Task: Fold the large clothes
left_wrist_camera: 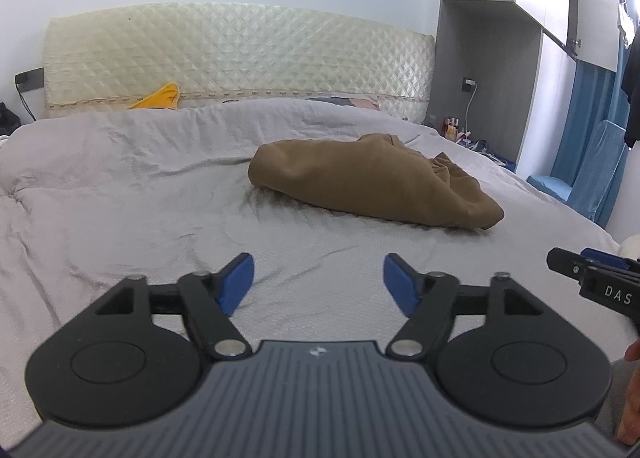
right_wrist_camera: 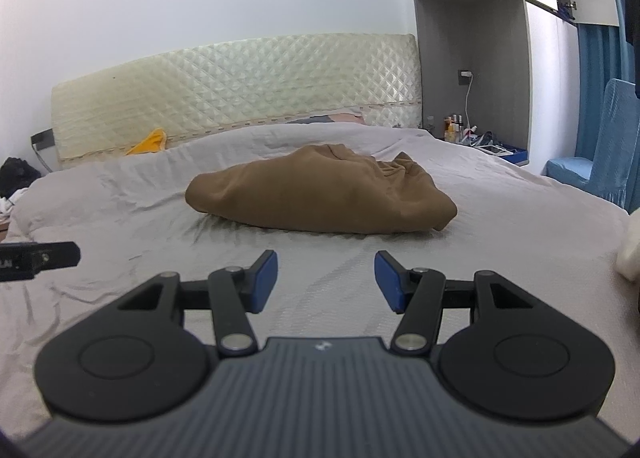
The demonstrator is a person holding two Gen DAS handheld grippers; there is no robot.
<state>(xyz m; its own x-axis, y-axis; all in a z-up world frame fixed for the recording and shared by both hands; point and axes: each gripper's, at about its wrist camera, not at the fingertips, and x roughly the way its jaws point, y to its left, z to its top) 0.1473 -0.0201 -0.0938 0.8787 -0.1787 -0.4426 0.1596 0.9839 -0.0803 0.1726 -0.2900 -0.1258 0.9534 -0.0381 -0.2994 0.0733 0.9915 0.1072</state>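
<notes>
The left claw [left_wrist_camera: 319, 280] and the right claw [right_wrist_camera: 325, 280] hang open and empty over the near grey bed [left_wrist_camera: 120, 194]; the crumpled brown garment [right_wrist_camera: 320, 194] lies farther off, mid-bed.

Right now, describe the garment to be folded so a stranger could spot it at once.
Start at the big bed under the grey cover, with its quilted cream headboard at the far end. On the middle of that cover lies a bunched brown garment, ahead of both open grippers. It is the only brown heap there; the yellow cloth sits up by the headboard.
</notes>
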